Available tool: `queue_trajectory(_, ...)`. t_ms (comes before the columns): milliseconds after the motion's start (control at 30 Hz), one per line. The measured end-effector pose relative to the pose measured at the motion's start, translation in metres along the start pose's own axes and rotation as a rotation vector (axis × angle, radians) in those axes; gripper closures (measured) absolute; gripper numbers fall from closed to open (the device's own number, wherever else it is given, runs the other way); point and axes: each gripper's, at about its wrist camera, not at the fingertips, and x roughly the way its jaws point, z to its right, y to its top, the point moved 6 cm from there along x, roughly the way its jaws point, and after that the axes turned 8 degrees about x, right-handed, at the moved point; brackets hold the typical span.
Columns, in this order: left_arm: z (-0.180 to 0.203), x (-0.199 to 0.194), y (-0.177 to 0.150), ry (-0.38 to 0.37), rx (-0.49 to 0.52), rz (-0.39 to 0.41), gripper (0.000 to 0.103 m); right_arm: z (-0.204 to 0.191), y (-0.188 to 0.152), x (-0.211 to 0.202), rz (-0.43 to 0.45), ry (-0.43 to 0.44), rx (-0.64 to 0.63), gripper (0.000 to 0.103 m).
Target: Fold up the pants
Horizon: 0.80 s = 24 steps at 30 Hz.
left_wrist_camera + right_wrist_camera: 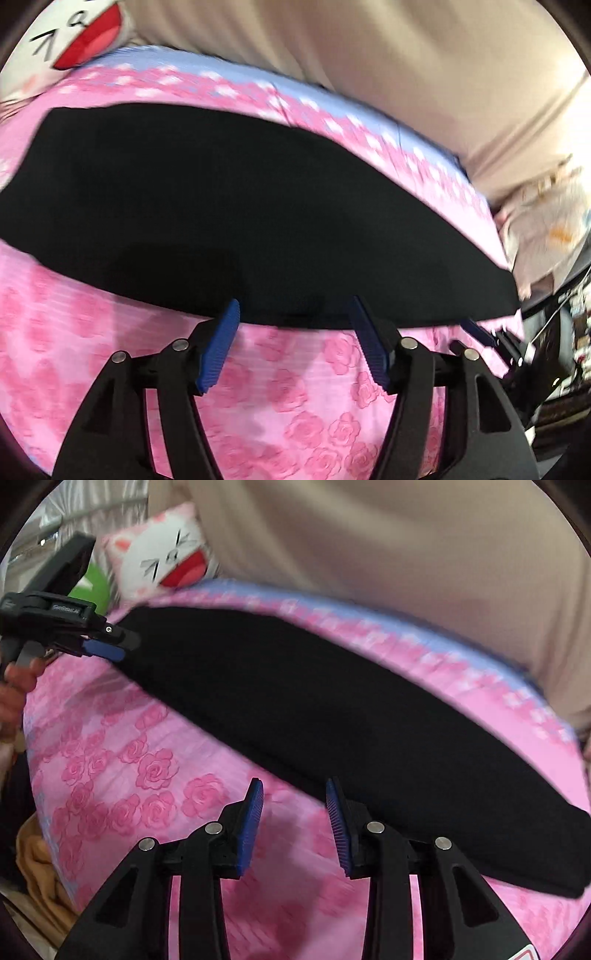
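Left wrist view: black pants (236, 206) lie folded into a long strip across a pink rose-print bedsheet (295, 387) on the bed. Left tool (293, 314) stands open, its blue pads at the pants' near edge, seemingly just short of gripping. Right tool (293, 794) is open over bare sheet beside the pants. A cat-face pillow (166, 561) sits behind.
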Motion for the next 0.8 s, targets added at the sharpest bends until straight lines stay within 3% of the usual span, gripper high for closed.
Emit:
queue_trajectory(100,0.007,0.012,-0.006,0.034,0.045,-0.009,0.042,-0.003,0.014,0.002,0.033,-0.010,-0.017,0.067)
queue_trajectory(300,0.007,0.025,-0.008,0.115,0.168,-0.029,0.043,-0.010,0.013,0.025,-0.053,0.010,-0.052,0.068)
queue_trajectory(367,0.005,0.028,-0.006,0.146,0.212,-0.025,0.044,-0.011,0.016,0.030,-0.056,0.013,-0.051,0.081)
queue_trajectory(400,0.005,0.030,-0.004,0.165,0.229,-0.018,0.049,-0.013,0.019,0.033,-0.057,0.020,-0.049,0.094)
queue_trajectory(467,0.002,0.029,0.000,0.189,0.242,-0.010,0.056,-0.012,0.026,0.032,-0.044,0.036,-0.038,0.096)
queue_trajectory(567,0.000,0.016,-0.004,0.157,0.234,-0.010,0.056,-0.018,0.027,0.013,-0.028,0.055,-0.062,0.099)
queue_trajectory(667,-0.004,-0.004,-0.014,0.173,0.255,0.019,0.046,-0.017,0.008,0.012,-0.091,0.085,-0.071,0.096)
queue_trajectory(733,-0.008,-0.014,-0.020,0.166,0.236,0.028,0.039,-0.010,-0.004,0.021,-0.129,0.058,-0.068,0.096)
queue_trajectory(800,-0.015,-0.023,-0.024,0.163,0.193,0.036,0.036,-0.016,0.001,0.013,-0.105,0.090,-0.059,0.094)
